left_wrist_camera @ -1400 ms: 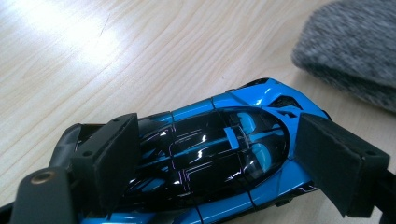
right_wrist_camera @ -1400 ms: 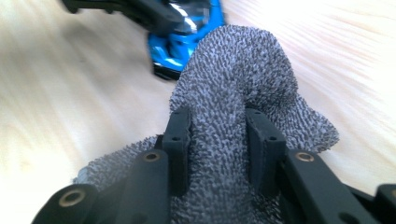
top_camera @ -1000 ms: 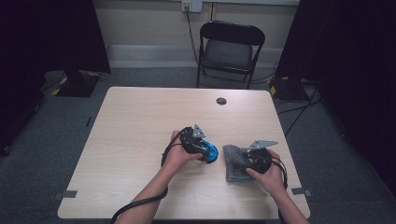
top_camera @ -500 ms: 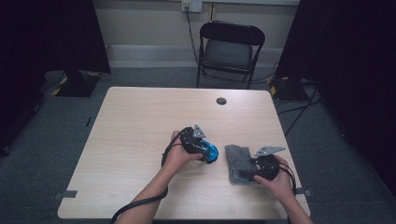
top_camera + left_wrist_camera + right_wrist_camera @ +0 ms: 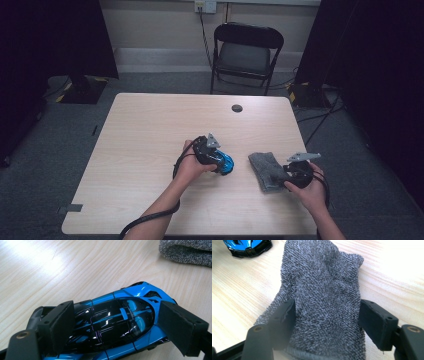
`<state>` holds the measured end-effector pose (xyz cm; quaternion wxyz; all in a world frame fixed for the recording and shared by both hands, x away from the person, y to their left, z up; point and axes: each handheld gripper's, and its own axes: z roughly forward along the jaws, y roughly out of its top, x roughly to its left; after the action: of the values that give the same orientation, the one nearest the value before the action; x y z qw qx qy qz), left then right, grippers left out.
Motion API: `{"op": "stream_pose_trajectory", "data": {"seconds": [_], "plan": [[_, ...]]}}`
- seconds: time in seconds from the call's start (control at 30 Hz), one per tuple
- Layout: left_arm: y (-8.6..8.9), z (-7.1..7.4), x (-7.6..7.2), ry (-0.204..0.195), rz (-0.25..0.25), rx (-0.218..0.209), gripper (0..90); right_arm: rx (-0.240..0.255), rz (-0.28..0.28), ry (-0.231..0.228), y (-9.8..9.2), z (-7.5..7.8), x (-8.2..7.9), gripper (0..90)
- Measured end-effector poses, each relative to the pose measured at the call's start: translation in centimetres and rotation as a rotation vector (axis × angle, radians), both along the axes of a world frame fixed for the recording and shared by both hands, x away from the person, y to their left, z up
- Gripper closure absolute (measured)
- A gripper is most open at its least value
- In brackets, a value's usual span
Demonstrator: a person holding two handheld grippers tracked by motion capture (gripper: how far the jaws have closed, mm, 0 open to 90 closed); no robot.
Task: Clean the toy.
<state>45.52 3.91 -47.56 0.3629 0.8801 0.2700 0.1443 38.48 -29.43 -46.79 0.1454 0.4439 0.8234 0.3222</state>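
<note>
A glossy blue and black toy car (image 5: 226, 164) (image 5: 117, 315) sits on the wooden table (image 5: 145, 145), just right of centre. My left gripper (image 5: 220, 161) (image 5: 117, 323) is shut on it, one pad on each flank. To its right lies a grey knitted cloth (image 5: 267, 170) (image 5: 324, 290), flat on the table. My right gripper (image 5: 286, 175) (image 5: 327, 315) straddles the cloth's near end, its jaws having just been closing with the cloth between them. The pads stand at the cloth's sides without a clear pinch. The car's nose (image 5: 247, 247) shows beyond the cloth, and the cloth's edge (image 5: 187, 251) shows past the car.
A small black round disc (image 5: 237, 108) lies near the table's far edge. A black folding chair (image 5: 247, 50) stands behind the table. Bare tabletop stretches across the left half. The table's right edge is close to my right hand (image 5: 312, 192).
My right gripper has drawn back to the right along the cloth, uncovering more of it. The left gripper and the car have not moved.
</note>
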Motion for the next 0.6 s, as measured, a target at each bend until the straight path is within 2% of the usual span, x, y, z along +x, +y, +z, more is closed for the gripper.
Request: {"op": "stream_pose_trajectory", "data": {"seconds": [0.17, 0.3, 0.53, 0.57, 0.6], "plan": [[0.0, 0.0, 0.0, 0.002, 0.001, 0.0, 14.2, 0.029, -0.018, 0.013, 0.3, -0.6, 0.3, 36.0], [0.0, 0.0, 0.0, 0.0, -0.005, 0.004, 14.3, 0.028, -0.018, 0.005, 0.9, -1.0, 0.8, 39.4], [0.0, 0.0, 0.0, 0.0, -0.007, 0.003, 14.3, 0.023, -0.042, 0.002, 2.3, -1.7, 2.3, 37.9], [0.1, 0.0, 0.0, -0.002, -0.008, 0.002, 14.2, 0.029, -0.044, -0.005, 2.5, -1.8, 2.6, 42.6], [0.1, 0.0, 0.0, -0.003, -0.007, -0.002, 14.2, 0.03, -0.032, -0.012, 2.7, -1.8, 2.8, 51.3]]}}
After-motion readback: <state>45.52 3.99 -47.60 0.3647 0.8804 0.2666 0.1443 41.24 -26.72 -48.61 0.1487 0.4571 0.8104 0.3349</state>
